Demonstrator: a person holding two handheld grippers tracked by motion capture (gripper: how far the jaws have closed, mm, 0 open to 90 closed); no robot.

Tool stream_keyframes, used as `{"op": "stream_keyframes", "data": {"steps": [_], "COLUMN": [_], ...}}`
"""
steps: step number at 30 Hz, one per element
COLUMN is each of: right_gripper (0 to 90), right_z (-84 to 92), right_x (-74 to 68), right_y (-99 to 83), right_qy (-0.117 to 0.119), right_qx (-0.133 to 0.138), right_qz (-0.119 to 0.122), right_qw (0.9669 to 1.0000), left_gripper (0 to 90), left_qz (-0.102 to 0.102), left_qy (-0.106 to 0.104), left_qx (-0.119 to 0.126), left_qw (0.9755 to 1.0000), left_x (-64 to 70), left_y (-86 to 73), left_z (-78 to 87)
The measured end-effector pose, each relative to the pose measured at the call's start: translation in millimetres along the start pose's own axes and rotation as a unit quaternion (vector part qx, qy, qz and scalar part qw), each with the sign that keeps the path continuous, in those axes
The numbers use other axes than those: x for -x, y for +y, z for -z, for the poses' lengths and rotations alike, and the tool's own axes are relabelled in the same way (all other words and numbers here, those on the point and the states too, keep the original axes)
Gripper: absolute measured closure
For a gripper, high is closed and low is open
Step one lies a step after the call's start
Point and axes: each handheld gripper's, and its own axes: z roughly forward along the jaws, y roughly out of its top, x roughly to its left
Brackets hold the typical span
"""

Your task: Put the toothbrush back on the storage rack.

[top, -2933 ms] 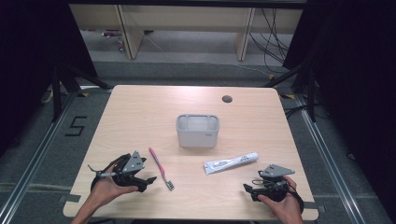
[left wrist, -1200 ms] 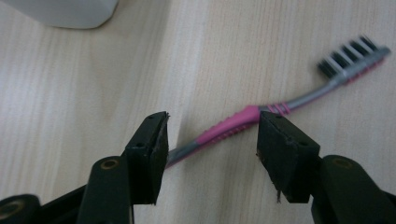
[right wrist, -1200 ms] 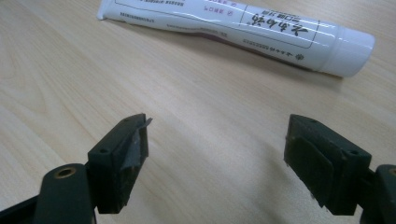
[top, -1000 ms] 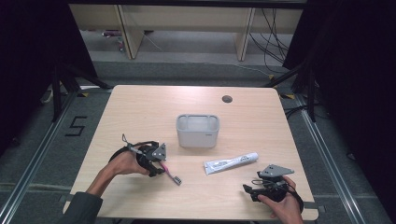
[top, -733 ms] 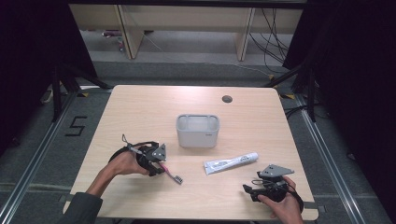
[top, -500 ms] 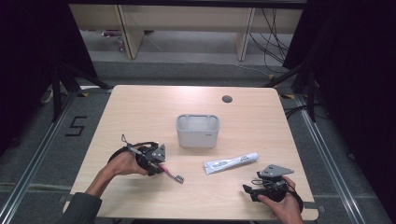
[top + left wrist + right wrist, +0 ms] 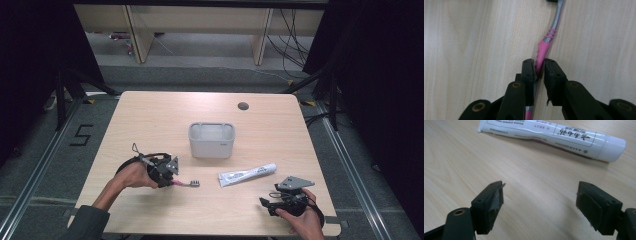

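Nearest the person, the right claw (image 7: 539,207) waits spread below the toothpaste tube (image 7: 247,174). Left of the tube, the left claw (image 7: 539,71), jaws just closed, pinches the toothbrush (image 7: 545,43) handle on the desk (image 7: 150,115), likely to lift it toward the bin (image 7: 211,140) beyond.

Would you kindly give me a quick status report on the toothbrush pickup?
Left gripper jaws just closed on pink toothbrush handle, brush flat on table. Right gripper open, idle short of toothpaste tube. Path to grey bin unobstructed.

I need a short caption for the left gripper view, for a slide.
Left gripper shut on the pink handle of a toothbrush lying on the wooden table.
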Motion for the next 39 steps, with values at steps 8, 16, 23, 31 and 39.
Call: {"op": "stream_keyframes", "data": {"steps": [8,16,23,31,39], "right_gripper": [22.7,22.7,22.8,22.8,22.9], "right_z": [0.5,0.1,0.2,0.4,2.0], "right_x": [-0.3,-0.6,-0.6,-0.2,-2.1], "right_y": [0.3,0.0,-0.1,-0.1,0.1], "right_qy": [0.001,0.003,0.002,-0.001,0.001], "right_qx": [-0.003,-0.005,-0.004,-0.003,-0.011], "right_qz": [0.000,-0.002,-0.003,-0.004,-0.025], "right_qw": [1.0000,1.0000,1.0000,1.0000,0.9996], "left_gripper": [80.9,81.9,82.0,82.1,82.2], "left_qz": [0.008,0.020,0.034,0.051,0.073], "left_qy": [-0.001,0.000,0.000,0.011,0.033], "left_qx": [-0.019,-0.034,-0.041,-0.014,0.050], "left_qw": [0.9998,0.9992,0.9986,0.9985,0.9956], "left_x": [-0.1,0.9,2.9,3.8,7.0], "left_y": [3.4,6.8,11.0,13.2,12.3], "left_z": [-0.8,-0.4,1.6,11.8,26.1]}}
